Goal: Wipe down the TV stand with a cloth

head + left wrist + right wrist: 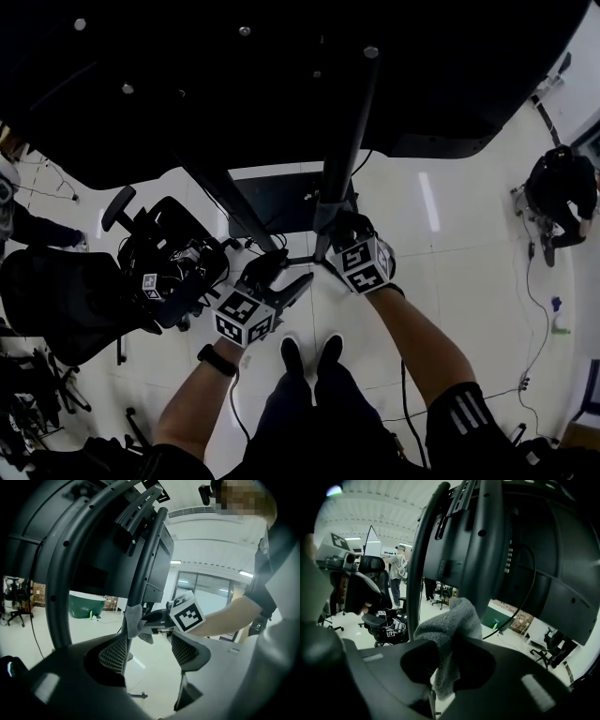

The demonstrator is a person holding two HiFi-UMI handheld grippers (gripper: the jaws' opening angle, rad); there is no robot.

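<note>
The TV stand's black pole rises under the dark back of the screen. My right gripper is at that pole's lower part, shut on a grey cloth that bunches out between the jaws against the stand's frame. In the left gripper view the cloth wraps the pole, with the right gripper's marker cube behind it. My left gripper hangs just left of the pole, open, nothing between its mesh pads.
A black office chair with gear piled on it stands at the left. A person crouches at the far right among floor cables. Another person stands far off. A green tub sits behind the stand.
</note>
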